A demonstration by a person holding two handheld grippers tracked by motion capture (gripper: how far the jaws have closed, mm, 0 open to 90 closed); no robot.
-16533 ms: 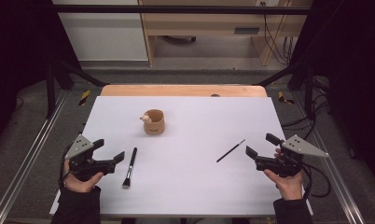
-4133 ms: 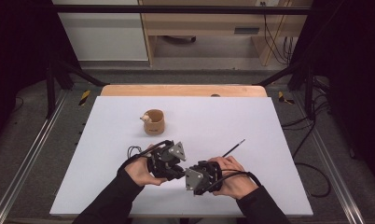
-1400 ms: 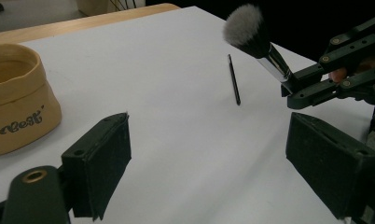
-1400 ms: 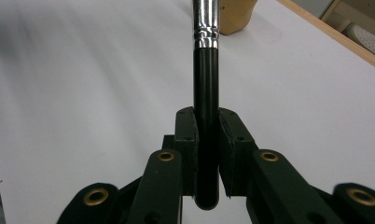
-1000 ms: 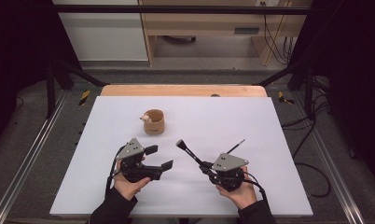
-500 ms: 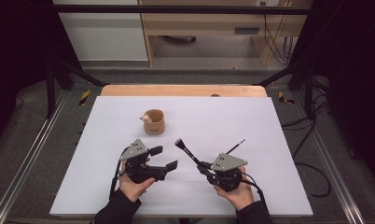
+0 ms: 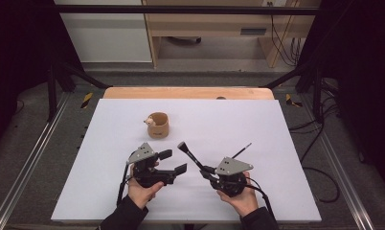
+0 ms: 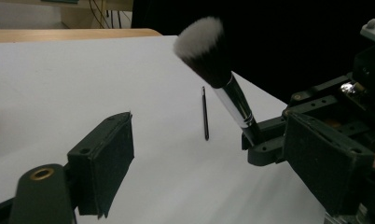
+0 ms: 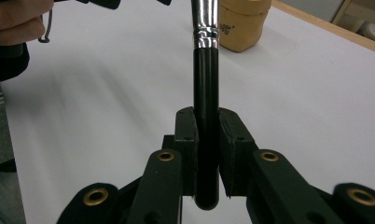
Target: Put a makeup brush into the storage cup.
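While the right gripper (image 9: 206, 154) clamps the brush (image 7: 190, 155) by its handle, bristles angle up toward the cup (image 7: 157, 126). Left gripper (image 7: 174, 162) gapes empty just beside it. Thin pencil (image 7: 241, 150) lies apart.

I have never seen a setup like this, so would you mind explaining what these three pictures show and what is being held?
There is no robot here: a person holds a hand-operated tool with two black jaws in each hand. The high view looks down on the table, with the person's forearms coming in from the bottom. There the left gripper has its jaws apart and empty, while the right gripper is closed on the black handle of a makeup brush, whose bristle end points up and away.

The other two pictures come from cameras riding on the grippers. The left gripper view looks between its open jaws at the brush's white-tipped head. The right gripper view looks along its jaws, clamped on the handle.

On the white surface lie a thin dark stick, perhaps a slim brush, and a small tan cup.
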